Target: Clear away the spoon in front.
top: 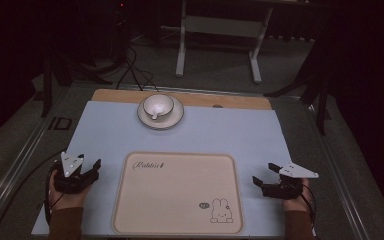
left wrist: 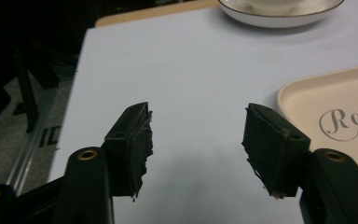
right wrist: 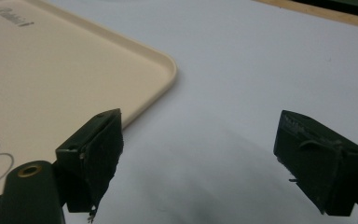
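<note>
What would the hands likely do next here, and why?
Probably one gripper, perhaps the left gripper, reaches forward toward the cup on its saucer: both grippers, the right gripper too, are open and hold nothing beside the bare tray.

tray [top: 177, 192] | beige, flat (rabbit print) | table's near edge, centre
</note>
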A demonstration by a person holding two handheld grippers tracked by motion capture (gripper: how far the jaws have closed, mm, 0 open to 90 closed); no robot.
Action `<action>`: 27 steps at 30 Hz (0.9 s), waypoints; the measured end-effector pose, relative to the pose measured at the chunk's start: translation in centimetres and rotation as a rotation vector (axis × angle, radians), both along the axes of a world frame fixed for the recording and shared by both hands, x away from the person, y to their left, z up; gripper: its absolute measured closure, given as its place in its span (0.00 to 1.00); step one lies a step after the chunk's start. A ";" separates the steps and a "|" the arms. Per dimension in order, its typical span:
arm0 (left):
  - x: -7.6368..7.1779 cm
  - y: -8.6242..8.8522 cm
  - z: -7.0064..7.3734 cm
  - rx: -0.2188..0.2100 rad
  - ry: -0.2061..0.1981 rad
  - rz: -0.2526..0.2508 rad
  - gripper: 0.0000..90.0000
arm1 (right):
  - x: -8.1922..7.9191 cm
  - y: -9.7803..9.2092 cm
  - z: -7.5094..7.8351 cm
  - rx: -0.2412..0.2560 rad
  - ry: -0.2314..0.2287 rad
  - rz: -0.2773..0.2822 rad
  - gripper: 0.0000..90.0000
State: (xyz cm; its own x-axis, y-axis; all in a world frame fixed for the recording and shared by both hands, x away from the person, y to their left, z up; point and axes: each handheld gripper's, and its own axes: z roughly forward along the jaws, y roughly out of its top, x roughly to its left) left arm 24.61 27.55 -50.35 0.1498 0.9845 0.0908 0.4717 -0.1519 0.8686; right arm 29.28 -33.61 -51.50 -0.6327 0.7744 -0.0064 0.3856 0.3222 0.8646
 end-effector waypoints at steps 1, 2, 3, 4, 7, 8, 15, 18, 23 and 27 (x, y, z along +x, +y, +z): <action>0.0 0.3 0.2 -0.039 0.005 -0.007 0.49 | -0.1 0.1 0.1 0.001 -0.008 0.003 0.17; 0.0 0.3 0.2 -0.039 0.005 -0.007 0.50 | -0.1 0.1 0.1 0.001 -0.008 0.003 0.17; 0.1 0.4 0.2 -0.055 0.008 -0.012 0.50 | -0.1 0.1 0.1 0.000 -0.013 0.003 0.17; 0.2 0.4 0.2 -0.057 0.018 -0.018 0.51 | -0.2 0.1 0.1 0.003 -0.018 0.006 0.17; 0.4 0.2 0.1 -0.060 0.032 -0.030 0.51 | -0.2 0.1 0.2 0.003 -0.026 0.007 0.17; 0.4 0.2 0.1 -0.060 0.032 -0.030 0.51 | -0.2 0.1 0.2 0.002 -0.025 0.006 0.17; 0.7 -0.3 0.4 -0.104 0.046 -0.056 0.51 | -0.2 0.2 0.1 -0.007 -0.030 0.007 0.17; 0.7 -0.6 0.8 -0.094 0.042 -0.050 0.49 | -0.2 0.2 0.0 -0.011 -0.029 0.003 0.17; 1.0 -1.4 1.4 -0.073 0.044 -0.069 0.48 | -0.3 0.2 0.1 -0.006 -0.036 -0.004 0.17; 1.3 -2.0 1.8 -0.072 0.041 -0.094 0.48 | -0.4 0.1 0.2 -0.004 -0.044 -0.009 0.17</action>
State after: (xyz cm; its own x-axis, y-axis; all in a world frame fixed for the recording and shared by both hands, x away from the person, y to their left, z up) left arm 25.96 25.52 -48.51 0.2441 0.9697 0.0123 0.4934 -0.1351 0.8592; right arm 28.85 -33.48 -51.35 -0.6250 0.7797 -0.0369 0.3504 0.3224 0.8794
